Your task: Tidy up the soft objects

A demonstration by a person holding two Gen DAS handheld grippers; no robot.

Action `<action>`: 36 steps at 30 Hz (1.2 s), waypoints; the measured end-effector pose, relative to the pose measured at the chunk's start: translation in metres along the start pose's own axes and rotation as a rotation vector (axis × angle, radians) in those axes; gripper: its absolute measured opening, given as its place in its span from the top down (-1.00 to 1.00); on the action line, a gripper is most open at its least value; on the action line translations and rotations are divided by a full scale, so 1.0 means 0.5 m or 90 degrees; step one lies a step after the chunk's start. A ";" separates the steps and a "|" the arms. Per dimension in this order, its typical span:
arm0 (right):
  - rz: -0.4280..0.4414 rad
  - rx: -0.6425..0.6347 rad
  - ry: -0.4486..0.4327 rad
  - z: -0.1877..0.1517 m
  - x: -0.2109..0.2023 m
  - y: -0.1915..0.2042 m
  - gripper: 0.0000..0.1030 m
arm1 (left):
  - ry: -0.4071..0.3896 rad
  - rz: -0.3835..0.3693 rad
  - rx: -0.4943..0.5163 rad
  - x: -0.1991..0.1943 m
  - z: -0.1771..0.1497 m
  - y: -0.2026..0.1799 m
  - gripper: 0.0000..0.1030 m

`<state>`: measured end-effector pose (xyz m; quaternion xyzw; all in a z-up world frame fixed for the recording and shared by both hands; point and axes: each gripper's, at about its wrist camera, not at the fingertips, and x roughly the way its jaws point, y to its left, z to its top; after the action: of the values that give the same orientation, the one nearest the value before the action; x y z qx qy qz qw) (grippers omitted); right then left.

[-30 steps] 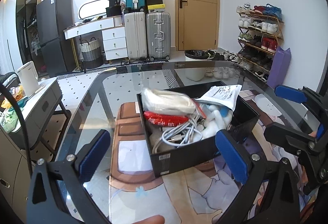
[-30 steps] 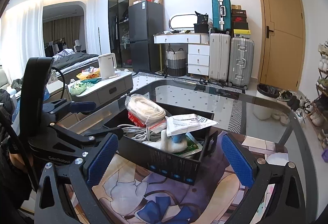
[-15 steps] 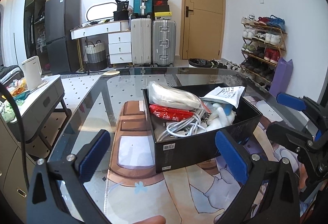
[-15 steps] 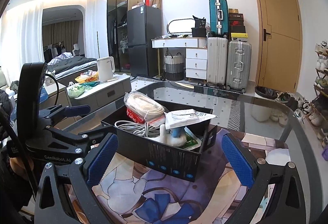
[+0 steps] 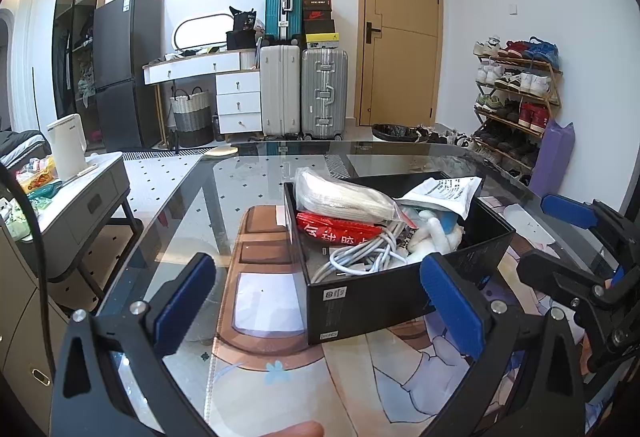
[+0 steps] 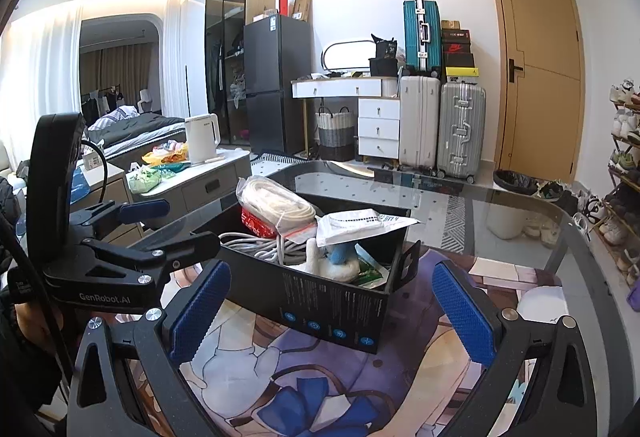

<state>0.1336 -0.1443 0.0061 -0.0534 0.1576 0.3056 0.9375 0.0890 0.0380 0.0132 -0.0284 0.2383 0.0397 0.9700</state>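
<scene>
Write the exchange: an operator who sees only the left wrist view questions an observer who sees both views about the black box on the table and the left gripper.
Operator: I see cables and a white soft toy in the black box. Is anything hidden by the toy?
Observer: Yes. A green packet lies beside it, partly tucked under it, at the box's end.
Operator: From my view I only see the fingers of the left gripper. What does its body show?
Observer: Pale lettering on its black side reads GenRobot.AI.
</scene>
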 end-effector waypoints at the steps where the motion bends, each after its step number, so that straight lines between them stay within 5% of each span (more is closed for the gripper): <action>1: -0.001 0.001 -0.003 -0.001 -0.002 -0.001 -0.99 | -0.001 0.001 0.002 -0.001 0.001 -0.001 -1.00; 36: -0.011 -0.002 -0.041 -0.003 -0.021 0.003 -0.99 | -0.013 0.005 0.002 -0.008 0.008 -0.012 -1.00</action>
<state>0.1245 -0.1491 0.0082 -0.0463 0.1264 0.2994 0.9446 0.0879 0.0322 0.0191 -0.0254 0.2287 0.0433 0.9722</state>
